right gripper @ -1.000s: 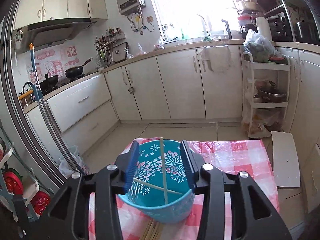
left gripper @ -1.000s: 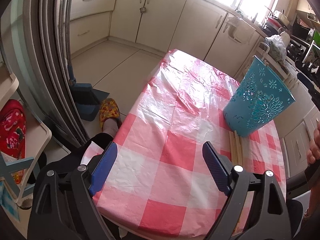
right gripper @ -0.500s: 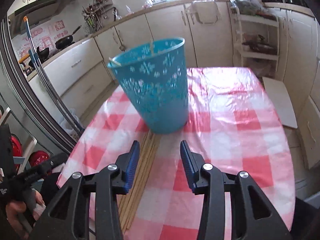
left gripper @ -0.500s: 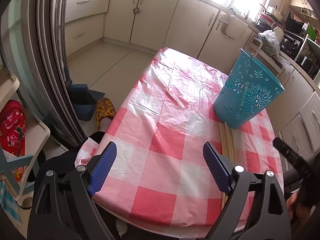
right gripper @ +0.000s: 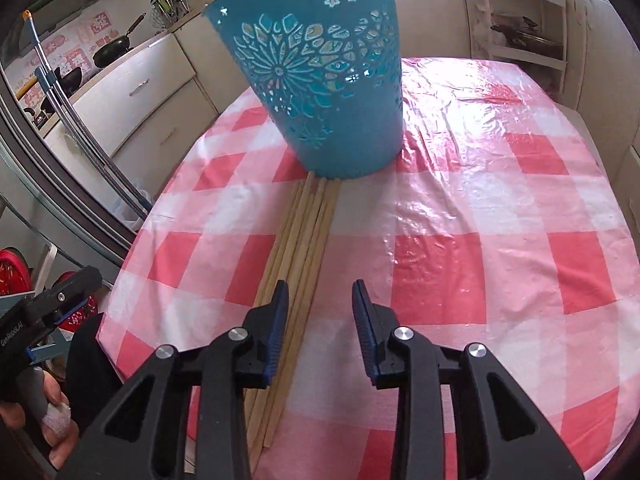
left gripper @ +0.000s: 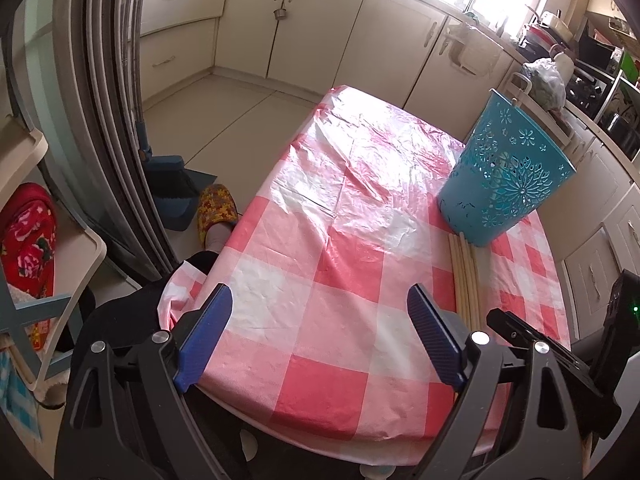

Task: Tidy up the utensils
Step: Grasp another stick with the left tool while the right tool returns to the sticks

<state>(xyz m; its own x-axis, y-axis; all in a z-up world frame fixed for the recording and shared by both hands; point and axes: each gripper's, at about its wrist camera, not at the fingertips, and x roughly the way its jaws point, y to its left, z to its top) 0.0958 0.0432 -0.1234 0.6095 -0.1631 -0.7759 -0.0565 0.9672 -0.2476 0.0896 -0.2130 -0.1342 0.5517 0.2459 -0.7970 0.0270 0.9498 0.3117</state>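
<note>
Checked tablecloth (right gripper: pixel 480 208) holds chopsticks (right gripper: pixel 304 232), ends hidden under released right tongs (right gripper: pixel 320 312); left tongs (left gripper: pixel 316 332) gape.

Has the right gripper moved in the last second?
Yes. The right gripper has dropped from above the blue basket down toward the chopsticks on the table, jaws open.

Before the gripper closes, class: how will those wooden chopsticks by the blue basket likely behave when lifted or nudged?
The chopsticks look thin, straight and rigid, so probably stiff and light. Their slim shape suggests they may roll or scatter on the glossy tablecloth. Lying bunched together, one could slip from the right gripper.
</note>
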